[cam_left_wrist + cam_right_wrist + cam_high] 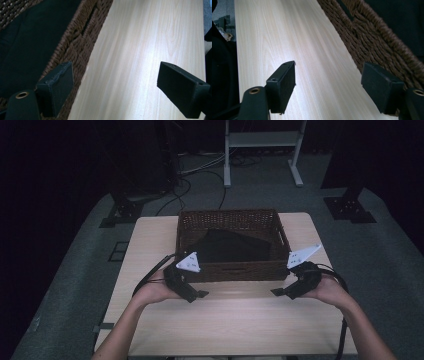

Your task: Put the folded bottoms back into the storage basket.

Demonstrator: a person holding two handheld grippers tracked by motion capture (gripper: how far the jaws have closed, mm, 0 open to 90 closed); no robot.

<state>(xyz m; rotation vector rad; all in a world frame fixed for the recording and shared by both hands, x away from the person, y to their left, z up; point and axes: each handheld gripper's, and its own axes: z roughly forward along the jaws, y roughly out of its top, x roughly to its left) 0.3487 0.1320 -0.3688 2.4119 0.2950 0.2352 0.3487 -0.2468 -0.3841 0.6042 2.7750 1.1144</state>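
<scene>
Both the left gripper [202, 294] and right gripper [276, 291] hover with jaws apart and empty over the tabletop [235, 320], just before the wicker basket [230, 270] holding a dark cloth [232, 245], so reaching in to pinch that cloth looks next.

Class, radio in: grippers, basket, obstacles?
Left gripper and right gripper open, empty, low before the basket. Dark cloth inside it. Nothing between.

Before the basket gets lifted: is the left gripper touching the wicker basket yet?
Cannot tell. In the left gripper view, one finger overlaps the wicker basket wall with no gap or contact plainly seen; jaws stand open.
</scene>
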